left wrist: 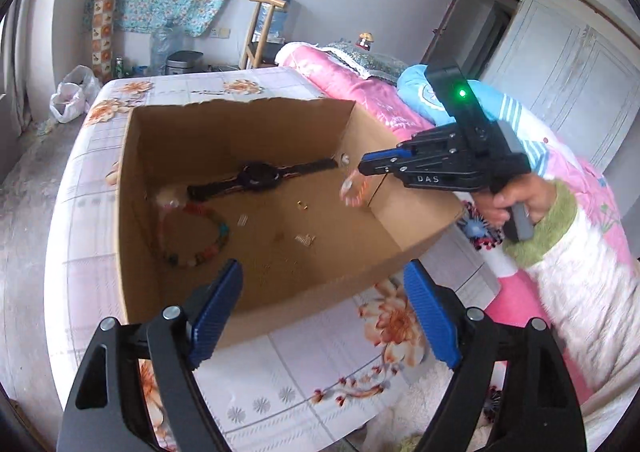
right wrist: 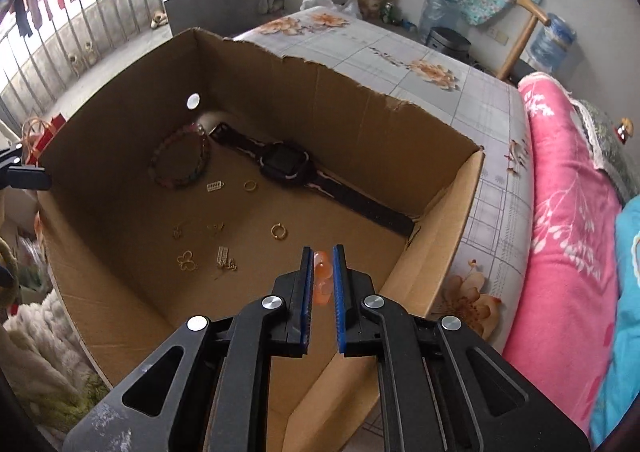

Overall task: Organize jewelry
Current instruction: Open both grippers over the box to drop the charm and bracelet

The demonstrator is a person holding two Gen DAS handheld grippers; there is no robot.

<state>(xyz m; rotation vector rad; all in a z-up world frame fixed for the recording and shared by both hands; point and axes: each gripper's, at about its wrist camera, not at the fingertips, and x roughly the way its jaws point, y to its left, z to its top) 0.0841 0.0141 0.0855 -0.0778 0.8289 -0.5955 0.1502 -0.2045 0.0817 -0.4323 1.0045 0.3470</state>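
An open cardboard box (left wrist: 404,223) (right wrist: 440,187) stands on a bed. On its floor lie a black watch (left wrist: 256,177) (right wrist: 286,163), a multicoloured bead bracelet (left wrist: 200,244) (right wrist: 180,167) and several small gold pieces (right wrist: 279,231). My right gripper (right wrist: 322,252) (left wrist: 362,167) is shut on an orange bead bracelet (right wrist: 323,272) (left wrist: 354,191), which hangs just above the box's right side. My left gripper (left wrist: 324,272) is open and empty above the box's near wall.
The box rests on a floral grey sheet (left wrist: 320,372) (right wrist: 380,47). A pink quilt (left wrist: 360,91) (right wrist: 560,211) lies beside it. Water bottles, a wooden chair (left wrist: 260,27) and a plastic bag (left wrist: 72,95) stand beyond the bed. A railing (right wrist: 60,31) is far left.
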